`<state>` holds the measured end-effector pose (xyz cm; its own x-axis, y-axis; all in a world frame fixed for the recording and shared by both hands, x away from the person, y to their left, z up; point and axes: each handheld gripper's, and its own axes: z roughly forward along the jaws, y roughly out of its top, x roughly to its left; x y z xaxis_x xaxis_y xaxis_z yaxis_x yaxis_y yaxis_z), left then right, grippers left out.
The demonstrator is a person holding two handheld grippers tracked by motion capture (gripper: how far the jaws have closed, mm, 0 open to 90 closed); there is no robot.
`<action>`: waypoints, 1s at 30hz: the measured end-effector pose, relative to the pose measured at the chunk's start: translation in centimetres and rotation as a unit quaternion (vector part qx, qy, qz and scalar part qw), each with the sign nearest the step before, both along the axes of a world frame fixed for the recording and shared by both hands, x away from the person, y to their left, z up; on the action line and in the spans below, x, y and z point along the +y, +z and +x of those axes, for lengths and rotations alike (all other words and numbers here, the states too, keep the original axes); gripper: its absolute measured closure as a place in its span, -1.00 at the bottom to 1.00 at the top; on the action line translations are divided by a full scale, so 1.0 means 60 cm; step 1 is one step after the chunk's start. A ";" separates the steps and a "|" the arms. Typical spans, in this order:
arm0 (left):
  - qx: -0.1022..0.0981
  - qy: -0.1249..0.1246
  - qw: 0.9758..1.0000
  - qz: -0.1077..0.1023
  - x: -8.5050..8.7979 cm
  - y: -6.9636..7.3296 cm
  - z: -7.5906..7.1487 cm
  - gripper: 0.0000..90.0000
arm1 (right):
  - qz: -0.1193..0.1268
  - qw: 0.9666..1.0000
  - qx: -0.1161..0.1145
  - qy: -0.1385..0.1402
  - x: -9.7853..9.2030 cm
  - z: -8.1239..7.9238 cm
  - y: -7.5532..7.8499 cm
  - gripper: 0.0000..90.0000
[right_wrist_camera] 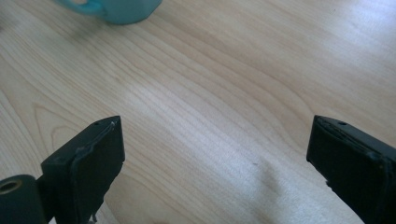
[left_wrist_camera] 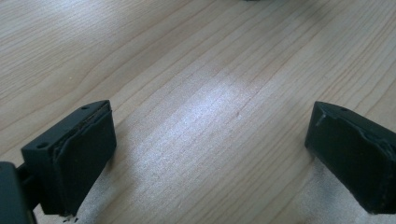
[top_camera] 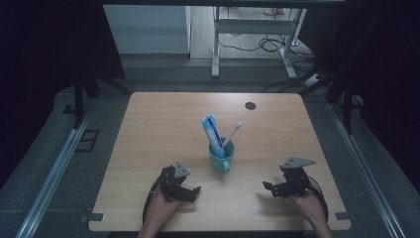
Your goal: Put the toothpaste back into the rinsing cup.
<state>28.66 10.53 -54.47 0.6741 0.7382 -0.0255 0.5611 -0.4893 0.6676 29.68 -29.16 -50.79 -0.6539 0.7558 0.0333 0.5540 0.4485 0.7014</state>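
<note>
Wooden table (top_camera: pixel 148 148) is bearing a teal mug (top_camera: pixel 221 158) near its middle, standing between the left gripper (top_camera: pixel 190 192) and right gripper (top_camera: pixel 270 188), both gaping empty; a toothpaste tube (top_camera: pixel 212 130) and toothbrush (top_camera: pixel 233 133) are leaning inside.

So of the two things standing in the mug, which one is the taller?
The blue-and-white toothpaste tube, on the left of the teal mug; its top stands above the toothbrush, which leans right.

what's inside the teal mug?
In the teal mug stand a blue-and-white toothpaste tube and a toothbrush, both leaning, their tops above the rim. Their lower ends and the mug's bottom are hidden by its wall.
</note>
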 end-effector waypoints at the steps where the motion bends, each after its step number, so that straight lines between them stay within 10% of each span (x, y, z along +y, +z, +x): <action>1: 0.000 0.000 1.000 0.000 0.000 0.000 0.000 -0.96 | 0.000 1.000 0.000 0.000 0.000 -0.001 -0.003 -0.91; 30: 0.001 0.003 1.000 -0.001 0.000 0.000 -0.001 -0.95 | -0.006 1.000 -0.015 -0.003 0.003 -0.019 -0.058 -0.89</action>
<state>28.60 10.51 -54.47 0.6697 0.7421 -0.0279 0.5647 -0.4845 0.6682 28.53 -29.00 -54.27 -0.6500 0.7599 0.0041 0.5348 0.4536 0.7129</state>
